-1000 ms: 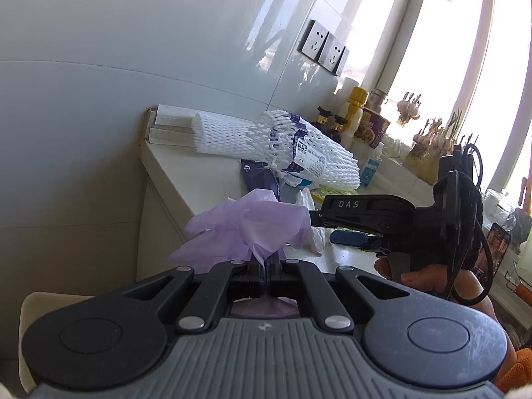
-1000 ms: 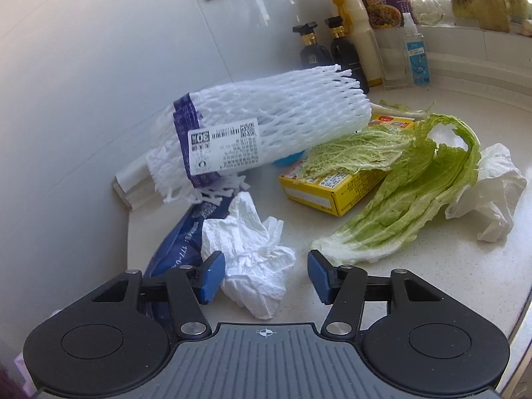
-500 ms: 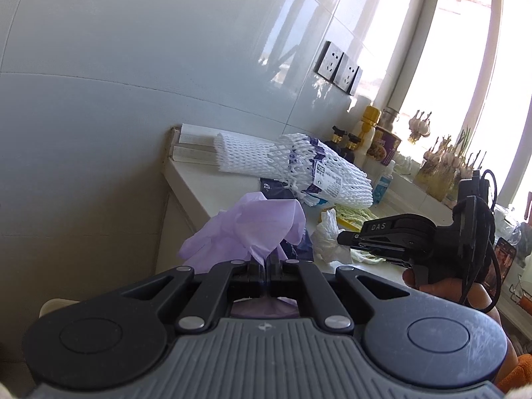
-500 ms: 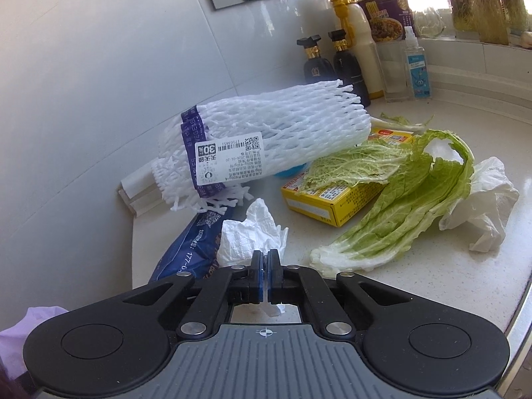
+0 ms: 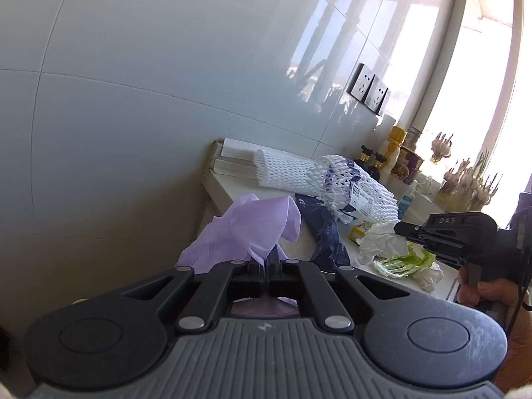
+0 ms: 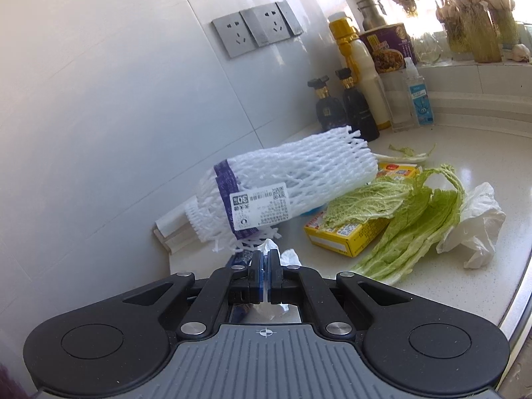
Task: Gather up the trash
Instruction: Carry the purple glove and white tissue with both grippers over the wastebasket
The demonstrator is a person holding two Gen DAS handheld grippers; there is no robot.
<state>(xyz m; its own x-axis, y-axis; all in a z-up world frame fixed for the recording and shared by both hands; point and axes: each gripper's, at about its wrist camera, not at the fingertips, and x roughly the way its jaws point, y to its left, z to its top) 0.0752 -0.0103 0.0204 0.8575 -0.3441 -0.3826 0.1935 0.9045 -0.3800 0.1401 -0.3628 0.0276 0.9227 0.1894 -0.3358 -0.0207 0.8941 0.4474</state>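
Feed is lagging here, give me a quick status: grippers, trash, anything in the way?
Left gripper shut on purple bag. Right gripper shut on crumpled tissue. Foam net sleeve, cabbage leaves, yellow box remain on counter. Path clear.

My left wrist view looks along the tiled wall (image 5: 166, 99) toward the window. My right wrist view faces the countertop (image 6: 465, 153) closely. Both share the foam net sleeve (image 5: 349, 183) (image 6: 299, 179) at centre frame.

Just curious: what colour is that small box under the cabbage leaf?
Yellow, with red print; the box shows best in the right wrist view.
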